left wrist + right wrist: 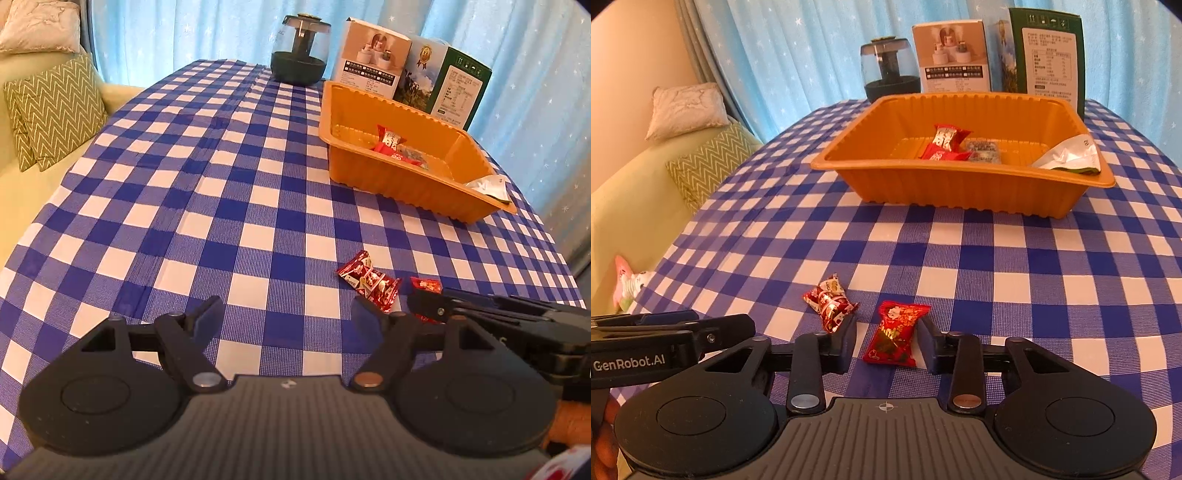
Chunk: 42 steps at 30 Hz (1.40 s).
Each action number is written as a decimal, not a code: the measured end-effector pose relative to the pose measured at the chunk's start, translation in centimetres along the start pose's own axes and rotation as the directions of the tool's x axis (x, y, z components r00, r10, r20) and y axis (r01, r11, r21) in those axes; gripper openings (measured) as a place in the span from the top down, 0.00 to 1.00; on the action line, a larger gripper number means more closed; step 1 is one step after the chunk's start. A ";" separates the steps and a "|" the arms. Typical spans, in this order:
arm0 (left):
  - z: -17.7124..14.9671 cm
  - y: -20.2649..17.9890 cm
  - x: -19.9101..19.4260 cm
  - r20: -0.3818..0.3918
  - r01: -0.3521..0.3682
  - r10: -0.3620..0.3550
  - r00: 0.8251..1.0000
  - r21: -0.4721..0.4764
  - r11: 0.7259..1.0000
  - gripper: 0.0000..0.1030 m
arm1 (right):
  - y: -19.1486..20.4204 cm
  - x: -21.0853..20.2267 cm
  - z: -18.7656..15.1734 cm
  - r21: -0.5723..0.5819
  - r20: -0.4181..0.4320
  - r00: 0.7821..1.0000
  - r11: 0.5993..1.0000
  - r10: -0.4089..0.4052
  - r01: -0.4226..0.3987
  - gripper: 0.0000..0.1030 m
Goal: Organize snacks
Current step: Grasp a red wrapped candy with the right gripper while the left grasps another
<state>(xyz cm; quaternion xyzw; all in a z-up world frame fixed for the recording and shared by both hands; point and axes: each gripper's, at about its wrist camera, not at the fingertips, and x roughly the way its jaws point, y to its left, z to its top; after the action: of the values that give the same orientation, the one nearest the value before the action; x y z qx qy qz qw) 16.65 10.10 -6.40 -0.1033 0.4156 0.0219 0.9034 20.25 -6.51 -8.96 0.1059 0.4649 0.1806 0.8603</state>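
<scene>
Fingers of our right gripper [886, 341] stand apart on either side of a red foil-wrapped candy [895, 334] lying on the blue-and-white checked tablecloth [997, 258], not visibly pinching it, with a second, crumpled red-and-silver candy wrapper [830, 302] just beside the left finger. Our left gripper [286, 314] hangs wide apart over bare cloth, holding nothing. Farther back we see the orange ribbed plastic tray [923, 184] with red candies [943, 144] and a white packet [1069, 155] inside.
</scene>
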 end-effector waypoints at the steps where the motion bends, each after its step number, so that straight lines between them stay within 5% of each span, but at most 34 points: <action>1: 0.0 0.0 0.1 -0.002 0.001 -0.001 1.000 -0.002 1.000 0.29 | 0.0 0.2 0.0 -0.001 -0.005 1.000 1.000 -0.006 0.006 0.65; 6: -0.1 -0.2 0.3 -0.009 0.009 -0.009 1.000 -0.006 1.000 0.29 | 0.2 0.4 -0.4 -0.035 -0.009 0.999 0.998 -0.046 0.046 0.79; 13: 0.0 -0.8 0.8 -0.019 0.085 -0.085 0.996 -0.024 0.996 0.30 | -1.2 -1.0 0.2 0.025 0.035 0.996 0.997 -0.078 0.077 0.79; 23: 0.7 -2.8 2.8 -0.013 0.178 -0.179 0.984 -0.048 0.983 0.44 | -3.9 -2.4 0.9 0.130 0.054 0.992 0.986 -0.111 0.103 0.79; 42: 1.6 -6.5 6.0 -0.028 0.178 -0.177 0.984 0.046 0.983 0.56 | -5.5 -3.0 1.2 0.194 0.071 0.989 0.975 -0.127 0.112 0.79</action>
<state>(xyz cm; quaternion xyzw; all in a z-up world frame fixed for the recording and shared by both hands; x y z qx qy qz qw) 22.58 3.83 -8.86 -0.1183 0.4160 -0.0698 0.8990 20.90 -12.81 -8.00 0.1663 0.4493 0.0790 0.8742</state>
